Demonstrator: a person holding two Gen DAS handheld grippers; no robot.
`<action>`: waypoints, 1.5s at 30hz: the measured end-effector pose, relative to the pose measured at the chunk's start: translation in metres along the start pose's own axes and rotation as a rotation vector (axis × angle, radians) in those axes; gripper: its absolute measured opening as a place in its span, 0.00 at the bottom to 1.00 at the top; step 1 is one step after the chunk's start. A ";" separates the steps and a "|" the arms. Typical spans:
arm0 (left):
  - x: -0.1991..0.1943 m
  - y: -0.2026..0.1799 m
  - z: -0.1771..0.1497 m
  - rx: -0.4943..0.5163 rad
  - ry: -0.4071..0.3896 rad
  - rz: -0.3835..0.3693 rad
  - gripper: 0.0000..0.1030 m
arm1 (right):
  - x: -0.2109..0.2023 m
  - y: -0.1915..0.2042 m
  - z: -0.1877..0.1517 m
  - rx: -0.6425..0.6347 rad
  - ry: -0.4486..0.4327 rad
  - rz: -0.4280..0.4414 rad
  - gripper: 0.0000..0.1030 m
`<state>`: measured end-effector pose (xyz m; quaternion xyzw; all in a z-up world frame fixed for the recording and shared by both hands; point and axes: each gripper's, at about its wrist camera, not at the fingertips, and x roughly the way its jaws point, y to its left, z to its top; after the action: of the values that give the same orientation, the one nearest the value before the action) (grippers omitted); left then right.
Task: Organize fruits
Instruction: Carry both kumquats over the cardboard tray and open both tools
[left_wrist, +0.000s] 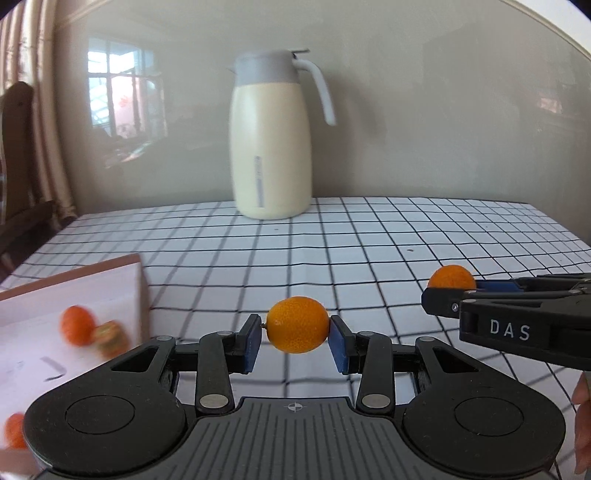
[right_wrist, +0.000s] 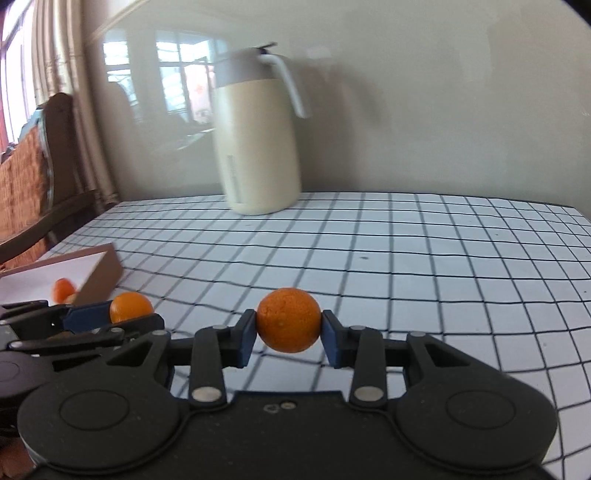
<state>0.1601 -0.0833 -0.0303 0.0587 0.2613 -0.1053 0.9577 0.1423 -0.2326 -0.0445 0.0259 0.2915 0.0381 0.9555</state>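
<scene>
Both tongs, left (left_wrist: 297, 338) and right (right_wrist: 289, 334), pinch dimpled oval kumquats, seemingly.

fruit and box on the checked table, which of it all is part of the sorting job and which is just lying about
Part of the job:
- oval fruit in the left tongs
- round fruit in the right tongs
- box with fruits inside

Just lying about:
- cream jug
- checked tablecloth
- chair
</scene>
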 end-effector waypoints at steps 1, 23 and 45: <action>-0.006 0.004 -0.002 -0.003 -0.003 0.007 0.38 | -0.003 0.004 -0.003 0.000 0.001 0.013 0.28; -0.096 0.099 -0.039 -0.113 -0.062 0.198 0.38 | -0.022 0.120 -0.008 -0.130 -0.047 0.241 0.28; -0.128 0.199 -0.060 -0.243 -0.107 0.387 0.38 | -0.021 0.193 -0.015 -0.208 -0.078 0.377 0.28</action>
<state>0.0690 0.1420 -0.0048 -0.0135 0.2048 0.1093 0.9726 0.1056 -0.0421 -0.0312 -0.0175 0.2387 0.2451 0.9395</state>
